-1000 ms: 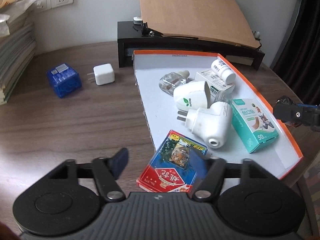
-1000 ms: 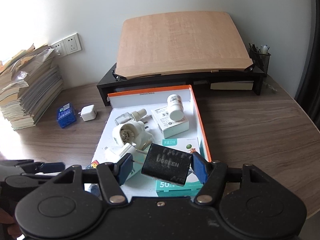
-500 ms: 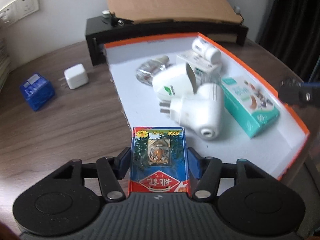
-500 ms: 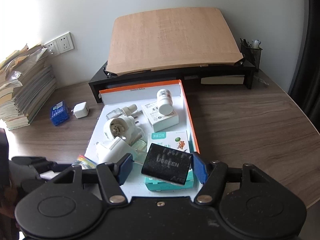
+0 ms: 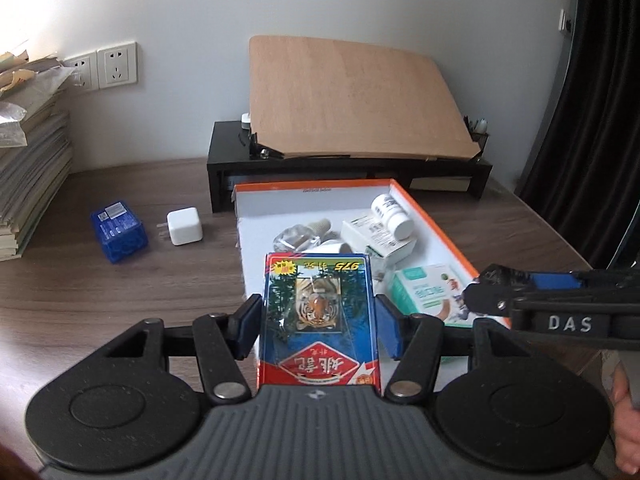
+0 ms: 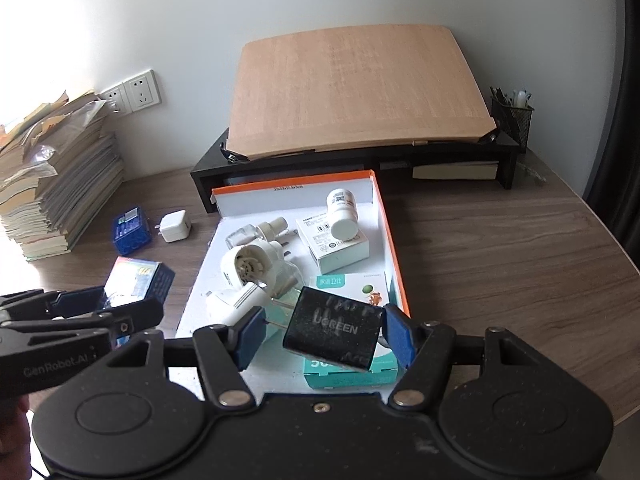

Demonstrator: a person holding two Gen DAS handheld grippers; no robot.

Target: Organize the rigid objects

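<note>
Card pack point(image 5: 318, 316) sits clamped in the left claw point(image 5: 318, 324), lifted above the tabletop point(image 5: 120, 292). Right claw point(image 6: 326, 334) grips a black charger point(image 6: 334, 332) over the white tray point(image 6: 380, 220).

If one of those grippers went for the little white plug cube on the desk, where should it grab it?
Probably across the two flat side faces of the white plug cube, coming straight down from above. It sits alone on the wooden desk, with the blue box some way off, so the fingers have room. Its prongs stick out toward the blue box; I would avoid that face.
</note>
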